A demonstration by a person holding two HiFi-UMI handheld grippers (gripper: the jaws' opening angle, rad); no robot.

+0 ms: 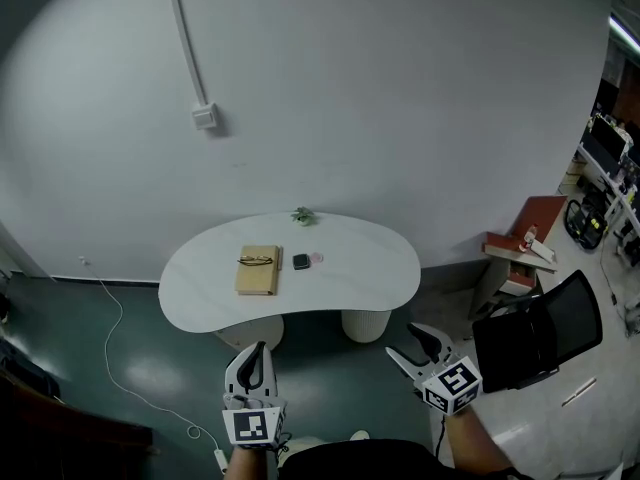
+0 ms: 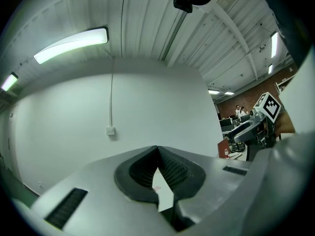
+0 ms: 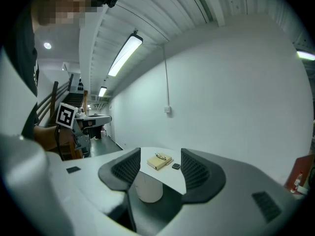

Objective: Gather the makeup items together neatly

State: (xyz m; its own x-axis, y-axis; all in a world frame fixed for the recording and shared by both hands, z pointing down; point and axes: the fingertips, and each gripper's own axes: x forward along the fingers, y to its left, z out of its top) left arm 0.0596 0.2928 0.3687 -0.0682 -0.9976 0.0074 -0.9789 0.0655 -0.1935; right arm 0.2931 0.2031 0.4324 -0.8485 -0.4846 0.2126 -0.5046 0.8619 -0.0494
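Note:
A white kidney-shaped table (image 1: 380, 268) stands ahead of me by the wall. On it lie a small dark compact (image 1: 301, 261) and a tiny pinkish round item (image 1: 317, 258), close together near the middle. My left gripper (image 1: 258, 350) hangs short of the table's near edge, its tips touching and nothing in them (image 2: 157, 149). Right of it, my right gripper (image 1: 405, 340) is open and empty, also short of the table. The right gripper view frames the compact (image 3: 176, 166) far off between the jaws (image 3: 160, 163).
A tan book (image 1: 258, 273) with glasses (image 1: 255, 260) on it lies left of the compact. A small green plant (image 1: 303, 215) sits at the far edge. A black office chair (image 1: 540, 333) and a red-brown stand (image 1: 525, 238) are to the right. A cable (image 1: 120, 338) runs across the floor.

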